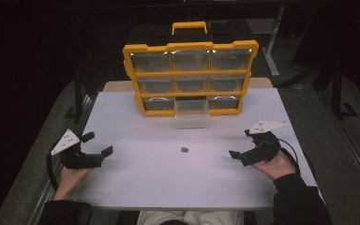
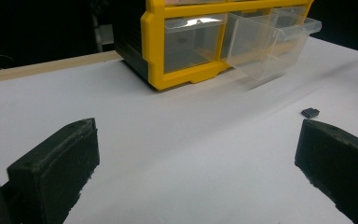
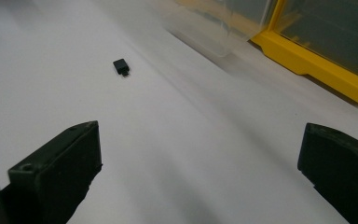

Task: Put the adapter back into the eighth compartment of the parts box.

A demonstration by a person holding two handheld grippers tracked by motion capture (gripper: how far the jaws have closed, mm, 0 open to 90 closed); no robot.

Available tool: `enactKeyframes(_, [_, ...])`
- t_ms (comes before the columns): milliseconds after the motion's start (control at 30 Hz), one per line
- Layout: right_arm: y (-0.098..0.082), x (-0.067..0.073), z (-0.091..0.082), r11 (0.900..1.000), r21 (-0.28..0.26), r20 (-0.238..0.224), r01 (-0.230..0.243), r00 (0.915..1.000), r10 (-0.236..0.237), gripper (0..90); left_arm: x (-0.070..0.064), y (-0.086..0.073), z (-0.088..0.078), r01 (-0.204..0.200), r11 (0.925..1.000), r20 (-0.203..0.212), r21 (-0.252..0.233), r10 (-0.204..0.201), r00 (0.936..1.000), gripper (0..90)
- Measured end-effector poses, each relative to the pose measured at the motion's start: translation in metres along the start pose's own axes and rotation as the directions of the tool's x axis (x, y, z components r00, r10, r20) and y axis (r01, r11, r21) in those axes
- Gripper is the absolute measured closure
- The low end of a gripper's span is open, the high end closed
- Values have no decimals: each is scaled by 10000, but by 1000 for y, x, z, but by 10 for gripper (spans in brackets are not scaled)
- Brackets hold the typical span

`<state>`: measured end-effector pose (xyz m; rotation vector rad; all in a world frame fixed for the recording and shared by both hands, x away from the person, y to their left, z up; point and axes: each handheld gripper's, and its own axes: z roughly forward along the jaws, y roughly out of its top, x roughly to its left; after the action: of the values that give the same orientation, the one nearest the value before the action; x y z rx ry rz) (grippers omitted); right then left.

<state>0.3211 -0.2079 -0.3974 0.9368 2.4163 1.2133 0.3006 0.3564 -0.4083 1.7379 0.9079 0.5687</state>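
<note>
Both the left gripper (image 1: 98, 144) and the right gripper (image 1: 240, 143) rest spread and empty near the table's (image 1: 136, 187) side edges. The small dark part (image 1: 184, 150) lies mid-table, in front of the organizer's (image 1: 191, 77) pulled-out clear drawer (image 1: 191, 112); pickup and stowing remain.
</note>
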Motion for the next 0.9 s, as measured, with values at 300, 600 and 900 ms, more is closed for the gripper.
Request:
enactKeyframes(300, [5,0,8,9994,303,-186,141,9997,-136,0,0,0,0,9,10000,-6,-8,-9,10000,0])
enactKeyframes(600, [12,0,15,9976,619,-314,314,9991,-295,0,0,0,0,-11,10000,13,-1,11,10000,0])
enactKeyframes(900, [19,3,21,9950,857,-506,506,9976,-464,0,0,0,0,-36,10000,23,29,36,10000,0])
